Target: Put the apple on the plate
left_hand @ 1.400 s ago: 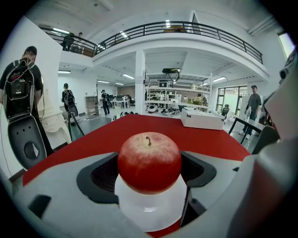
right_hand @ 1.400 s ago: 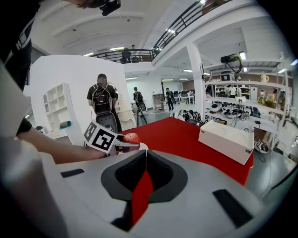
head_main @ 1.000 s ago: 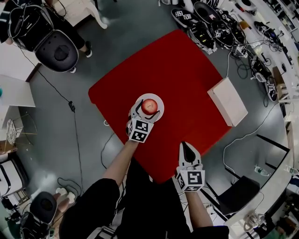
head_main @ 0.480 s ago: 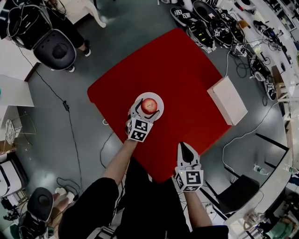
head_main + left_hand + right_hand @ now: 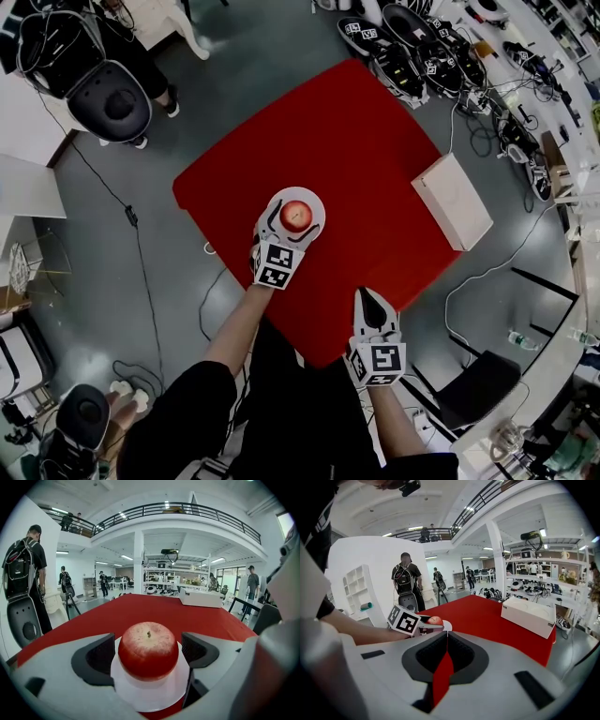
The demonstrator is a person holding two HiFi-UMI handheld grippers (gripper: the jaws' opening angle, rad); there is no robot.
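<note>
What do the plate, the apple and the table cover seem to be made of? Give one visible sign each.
Plate: white, smooth, faint sheen; ceramic or plastic, can't tell. Apple: speckled red skin, stem dimple; looks real, could be a replica. Cover: matte red, no glare; likely fabric.

Apple [image 5: 148, 651] upright on white plate [image 5: 151, 696], jaws apart either side.

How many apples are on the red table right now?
1. The apple sits on the white plate, front-left on the red table, between the spread jaws of the left claw. No other shows.
</note>
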